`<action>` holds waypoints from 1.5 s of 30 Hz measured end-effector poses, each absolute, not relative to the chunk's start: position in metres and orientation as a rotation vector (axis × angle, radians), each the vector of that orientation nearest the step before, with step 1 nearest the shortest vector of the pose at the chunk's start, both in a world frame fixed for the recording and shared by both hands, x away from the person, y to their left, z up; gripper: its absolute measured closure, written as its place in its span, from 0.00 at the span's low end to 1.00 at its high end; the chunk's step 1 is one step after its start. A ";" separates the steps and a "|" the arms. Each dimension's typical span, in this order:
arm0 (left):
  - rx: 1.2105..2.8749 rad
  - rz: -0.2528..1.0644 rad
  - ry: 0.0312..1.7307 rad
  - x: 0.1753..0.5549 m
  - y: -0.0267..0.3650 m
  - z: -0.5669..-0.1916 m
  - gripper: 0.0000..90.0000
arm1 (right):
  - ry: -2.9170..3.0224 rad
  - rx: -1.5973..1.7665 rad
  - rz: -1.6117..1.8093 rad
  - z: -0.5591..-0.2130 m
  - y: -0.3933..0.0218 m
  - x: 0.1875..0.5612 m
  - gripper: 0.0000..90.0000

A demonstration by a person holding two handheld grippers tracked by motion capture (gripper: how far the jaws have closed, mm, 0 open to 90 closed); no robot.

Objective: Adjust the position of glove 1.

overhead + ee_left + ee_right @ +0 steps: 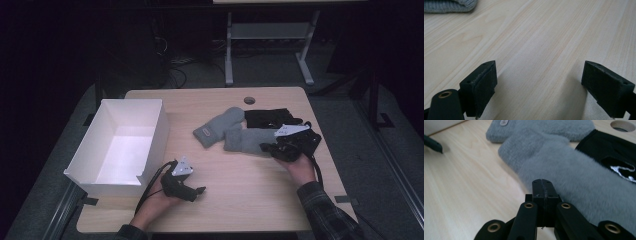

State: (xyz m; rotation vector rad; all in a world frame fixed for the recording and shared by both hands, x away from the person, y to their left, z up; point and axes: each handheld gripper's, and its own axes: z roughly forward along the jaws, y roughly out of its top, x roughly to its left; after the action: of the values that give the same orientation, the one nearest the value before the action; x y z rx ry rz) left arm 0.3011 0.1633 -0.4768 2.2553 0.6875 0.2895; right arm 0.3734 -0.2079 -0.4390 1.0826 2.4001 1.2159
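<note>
The grey mitten point(247, 140) lies on the surface point(240, 200), near the middle, next to its twin grey mitten point(217, 127) and touching a black glove point(267, 117). I hold my right hand-held gripper point(275, 147) at the mitten's right end. In the right gripper view its jaws are pressed flat together right at the fluffy edge of the mitten point(579, 170), and I cannot see any fluff pinched between them (so I think I have missed it, or only nipped a few hairs). My left hand-held gripper point(200, 190) rests low on the surface with its jaws wide apart and nothing between them. The white box point(150, 135) sits open at the left. I think the step is picking up this mitten. Next I should open the jaws, push deeper over the fluff and squeeze again.
</note>
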 end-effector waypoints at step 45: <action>2.256 0.303 0.709 0.302 0.163 -0.477 0.14 | 2.583 0.944 1.084 -0.463 -0.164 0.399 1.00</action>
State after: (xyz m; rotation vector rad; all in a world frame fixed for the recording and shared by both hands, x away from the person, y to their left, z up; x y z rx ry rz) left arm 0.3019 0.1634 -0.4766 2.2556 0.7088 0.3027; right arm 0.3989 -0.1639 -0.4626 0.9442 2.5827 1.0838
